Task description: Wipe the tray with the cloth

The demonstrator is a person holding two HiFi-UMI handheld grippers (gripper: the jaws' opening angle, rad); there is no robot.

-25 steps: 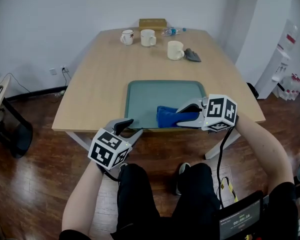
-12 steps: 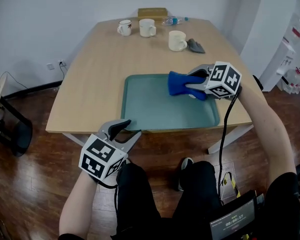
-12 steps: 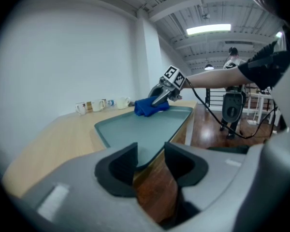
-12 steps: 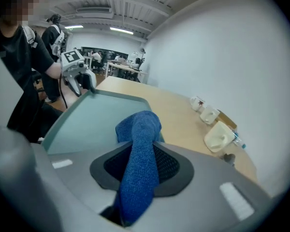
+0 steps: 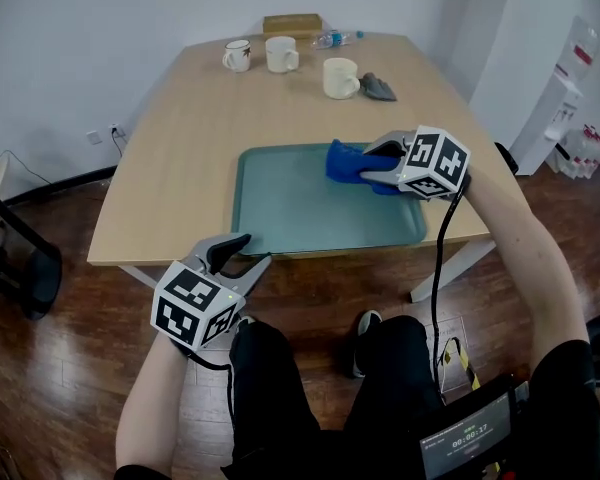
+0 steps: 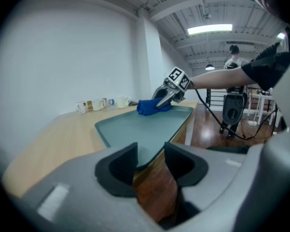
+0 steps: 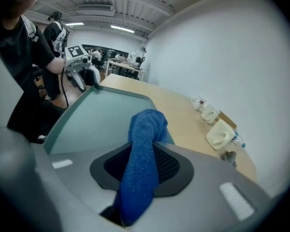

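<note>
Cloth [image 5: 348, 161] at tray [image 5: 290, 218] corner

The right gripper [image 5: 370, 166] is clamped on the blue cloth, which rests on the green tray at its far right corner. The left gripper [image 5: 248, 252] hangs near the tray's near left corner, jaws apart and empty.

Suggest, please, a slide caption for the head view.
Right gripper holds a blue cloth at the far right of the teal rectangular tray; left gripper hangs open off the wooden table.
</note>
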